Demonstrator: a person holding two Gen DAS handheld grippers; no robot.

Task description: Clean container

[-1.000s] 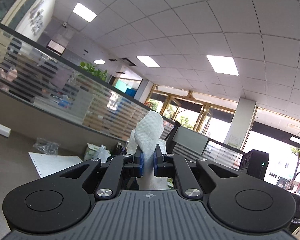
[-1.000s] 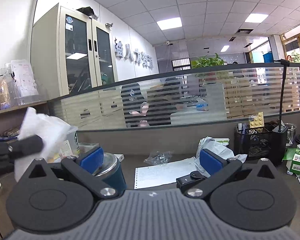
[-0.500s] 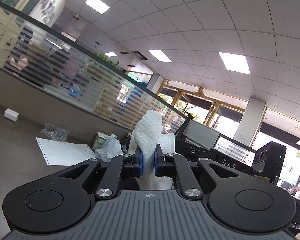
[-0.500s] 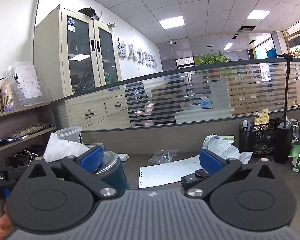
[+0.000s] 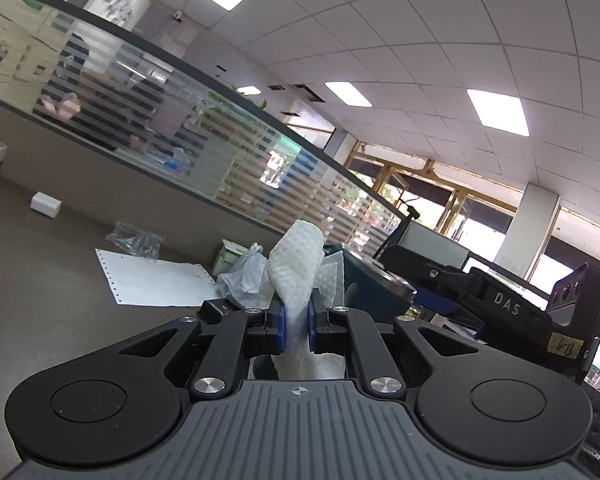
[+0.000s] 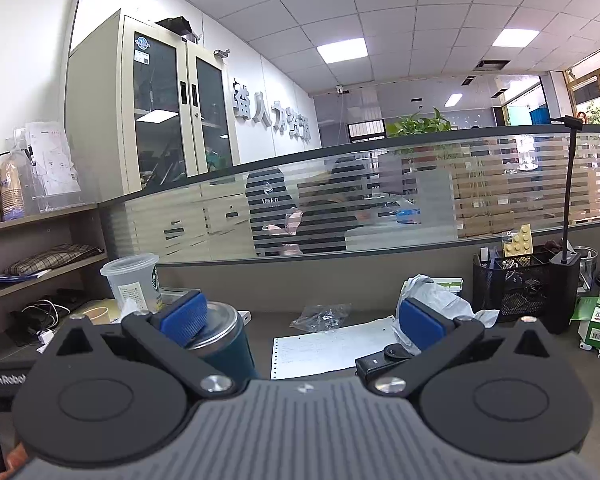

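Only leftward: paper towel (image 5: pixel 296 268) pinched in left hand-held gripper (image 5: pixel 296 322); right one (image 6: pixel 300 320) agape.

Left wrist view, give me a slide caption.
Left gripper pinching a white paper towel, near the dark blue container.

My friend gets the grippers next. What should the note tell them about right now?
Left gripper: shut on a folded white paper towel, pointed toward the cup.
Right gripper: jaws wide open; the dark teal metal cup sits by its left pad, whether touching I cannot tell.
The cup stands upright on the desk, beside the printed sheet.
Done: towel picked up.
Left: steady the cup, wipe it with the towel. No wiping contact shows yet.
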